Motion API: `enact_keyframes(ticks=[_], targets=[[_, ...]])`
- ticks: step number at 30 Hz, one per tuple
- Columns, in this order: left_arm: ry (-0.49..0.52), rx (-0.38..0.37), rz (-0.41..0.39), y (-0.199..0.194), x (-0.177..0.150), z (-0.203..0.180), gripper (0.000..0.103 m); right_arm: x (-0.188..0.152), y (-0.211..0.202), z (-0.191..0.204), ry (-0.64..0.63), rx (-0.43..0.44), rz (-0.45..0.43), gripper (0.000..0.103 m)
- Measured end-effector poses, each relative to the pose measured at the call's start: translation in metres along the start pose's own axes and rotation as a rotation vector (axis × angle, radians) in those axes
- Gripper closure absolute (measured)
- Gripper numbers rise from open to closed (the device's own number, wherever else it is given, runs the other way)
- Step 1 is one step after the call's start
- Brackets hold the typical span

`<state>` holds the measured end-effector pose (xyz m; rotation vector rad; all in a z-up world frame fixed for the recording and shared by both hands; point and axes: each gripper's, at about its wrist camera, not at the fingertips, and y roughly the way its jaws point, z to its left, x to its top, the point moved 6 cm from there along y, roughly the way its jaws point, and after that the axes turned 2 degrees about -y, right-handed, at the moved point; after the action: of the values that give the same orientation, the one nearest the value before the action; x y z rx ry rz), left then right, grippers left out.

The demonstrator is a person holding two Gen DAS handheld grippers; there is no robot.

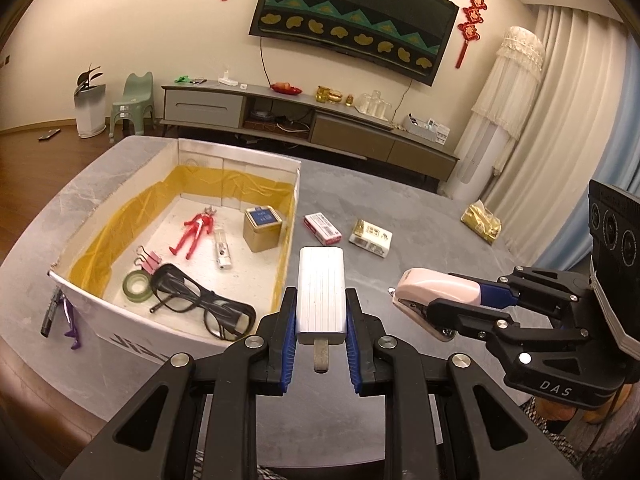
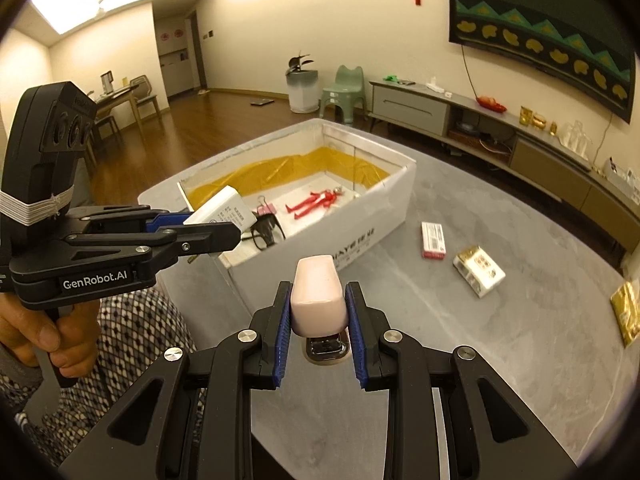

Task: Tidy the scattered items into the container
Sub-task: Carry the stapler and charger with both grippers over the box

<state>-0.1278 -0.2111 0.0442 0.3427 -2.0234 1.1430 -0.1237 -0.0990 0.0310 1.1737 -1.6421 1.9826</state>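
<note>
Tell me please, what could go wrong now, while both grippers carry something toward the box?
1. The white charger is pinched near its plug end and may pivot or slip out.
2. The pink stapler sticks far out of the right gripper and could strike the box wall.
3. A dropped charger might land on the glasses lying in the box.

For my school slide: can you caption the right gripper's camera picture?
Right gripper holds a pink stapler; left gripper carries a white charger above the box.
</note>
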Motion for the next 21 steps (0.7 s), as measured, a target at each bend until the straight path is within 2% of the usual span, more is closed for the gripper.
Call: enact_keyframes(ticks=[21], targets=[[0.012,0.035,-0.031,0.002,0.035,0.037,0.081,0.051,0.013,0.016,-0.065,0.004,-0.007,0.076]])
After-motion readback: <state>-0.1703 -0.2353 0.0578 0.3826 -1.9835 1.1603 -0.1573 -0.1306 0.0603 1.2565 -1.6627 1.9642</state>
